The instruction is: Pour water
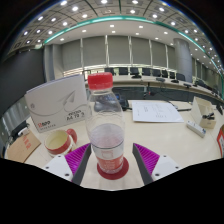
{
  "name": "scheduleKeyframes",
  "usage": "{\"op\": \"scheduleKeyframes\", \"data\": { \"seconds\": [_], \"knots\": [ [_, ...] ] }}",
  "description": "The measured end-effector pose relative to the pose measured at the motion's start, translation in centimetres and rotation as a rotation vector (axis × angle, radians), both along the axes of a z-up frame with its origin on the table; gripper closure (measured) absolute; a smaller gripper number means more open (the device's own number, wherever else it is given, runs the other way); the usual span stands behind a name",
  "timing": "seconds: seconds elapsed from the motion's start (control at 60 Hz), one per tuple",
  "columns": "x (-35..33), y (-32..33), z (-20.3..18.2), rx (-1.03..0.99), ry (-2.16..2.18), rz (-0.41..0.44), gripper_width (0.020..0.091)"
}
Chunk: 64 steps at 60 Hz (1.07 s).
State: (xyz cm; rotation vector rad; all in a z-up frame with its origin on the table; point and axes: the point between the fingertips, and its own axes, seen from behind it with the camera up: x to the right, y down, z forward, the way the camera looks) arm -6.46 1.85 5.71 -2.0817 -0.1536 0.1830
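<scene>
A large office-like room with ceiling lights and rows of dark chairs is seen beyond a wide pale wooden table (150, 135). On the table, a white cardboard box with printed text (58, 108) is set to the left, sheets of white paper (155, 110) lie further back to the right, and a small red-rimmed cup (60, 143) sits just left of the fingers, in front of the box. The task's thing, a clear plastic bottle with a red screw cap (107, 128), is held upright between the two fingers, with reddish liquid visible in its lower part. The gripper (108, 160) is closed to a narrow span on the bottle; both magenta pads (148, 157) appear to be pressed against its smooth, cylindrical, slightly ribbed walls. The cap looks still on, so pouring is judged not yet begun. For the step to be done well, the grip should be kept firm, since thin plastic flexes and slips; the bottle should be carried over the cup and tilted slowly, mouth aimed inside the rim. Whether the cap is sealed cannot be told.
</scene>
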Motion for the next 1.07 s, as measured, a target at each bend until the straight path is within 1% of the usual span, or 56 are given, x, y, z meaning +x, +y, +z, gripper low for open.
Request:
{"op": "scheduleKeyframes", "data": {
  "seconds": [0.017,0.083,0.183,0.4,0.5,0.583,0.65,0.717,0.85,0.983,1.067],
  "knots": [
    [0.2,-0.5,0.1,-0.002,-0.005,-0.009,0.0245],
    [1.1,-2.2,1.0,-0.024,-0.034,-0.043,0.0243],
    [1.3,-5.8,3.4,-0.051,-0.088,-0.068,0.0243],
    [0.1,-17.0,10.4,-0.112,-0.158,-0.153,0.0243],
    [-1.5,-22.7,13.1,-0.116,-0.176,-0.165,0.0243],
    [-2.8,-26.5,15.1,-0.080,-0.203,-0.144,0.0244],
    [-3.2,-28.9,16.3,-0.071,-0.234,-0.143,0.0246],
    [-3.2,-30.8,16.9,-0.064,-0.246,-0.146,0.0249],
    [-2.8,-33.3,17.3,-0.066,-0.226,-0.189,0.0245],
    [-3.5,-34.7,16.7,-0.087,-0.208,-0.187,0.0246],
    [-4.7,-35.1,16.8,-0.096,-0.177,-0.167,0.0244]
  ]
}}
